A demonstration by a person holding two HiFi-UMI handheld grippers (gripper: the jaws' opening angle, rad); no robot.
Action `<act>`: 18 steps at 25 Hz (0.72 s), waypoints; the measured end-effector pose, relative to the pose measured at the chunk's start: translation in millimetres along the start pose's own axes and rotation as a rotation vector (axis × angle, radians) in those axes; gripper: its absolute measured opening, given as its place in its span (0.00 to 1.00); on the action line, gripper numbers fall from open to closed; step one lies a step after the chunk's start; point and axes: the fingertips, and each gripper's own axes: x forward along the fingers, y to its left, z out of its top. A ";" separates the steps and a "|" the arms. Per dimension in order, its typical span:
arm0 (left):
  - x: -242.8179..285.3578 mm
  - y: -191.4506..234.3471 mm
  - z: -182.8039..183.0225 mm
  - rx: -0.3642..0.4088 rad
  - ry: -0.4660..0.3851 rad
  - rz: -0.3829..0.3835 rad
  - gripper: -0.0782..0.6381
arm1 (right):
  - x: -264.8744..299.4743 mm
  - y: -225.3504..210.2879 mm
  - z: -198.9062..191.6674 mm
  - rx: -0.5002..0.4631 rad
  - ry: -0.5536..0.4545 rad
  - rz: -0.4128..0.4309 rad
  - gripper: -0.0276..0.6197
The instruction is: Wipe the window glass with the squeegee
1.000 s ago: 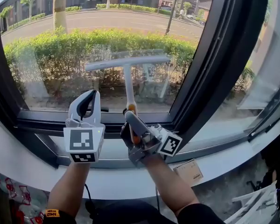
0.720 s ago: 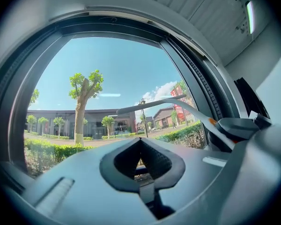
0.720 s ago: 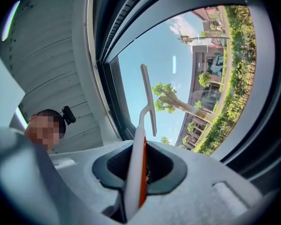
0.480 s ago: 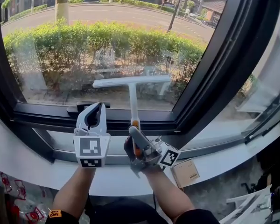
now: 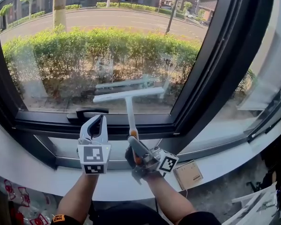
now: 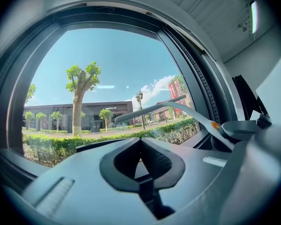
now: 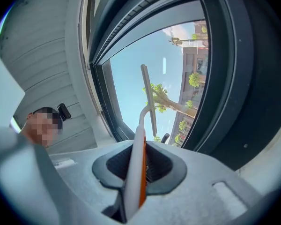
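Low on the window glass (image 5: 84,50), near the bottom frame (image 5: 51,121), the squeegee (image 5: 129,114) is held almost level, its handle (image 7: 135,172) clamped in the right claw (image 5: 132,143). Even pressure should be spread along the whole blade (image 5: 126,94); the left claw (image 5: 96,125), closed on nothing, is held beside it.

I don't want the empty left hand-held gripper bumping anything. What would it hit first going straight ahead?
Probably the black window handle, just beyond the tips of the left hand-held gripper. Past it is the glass. Depth is hard to judge.
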 end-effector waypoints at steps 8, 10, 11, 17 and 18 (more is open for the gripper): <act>0.9 5.7 47.9 0.047 -0.084 0.007 0.13 | 10.1 24.5 31.1 -0.051 -0.014 0.060 0.11; 2.6 7.6 67.4 0.060 -0.115 0.012 0.13 | 20.3 40.0 51.5 -0.087 -0.024 0.096 0.11; 3.4 8.0 79.1 0.068 -0.134 0.014 0.13 | 25.8 48.9 63.1 -0.107 -0.030 0.116 0.11; 3.7 2.2 156.7 0.104 -0.266 0.012 0.13 | 56.3 101.0 123.9 -0.214 -0.059 0.212 0.11; 3.0 1.8 166.8 0.106 -0.283 0.011 0.13 | 60.4 106.4 130.1 -0.224 -0.061 0.221 0.11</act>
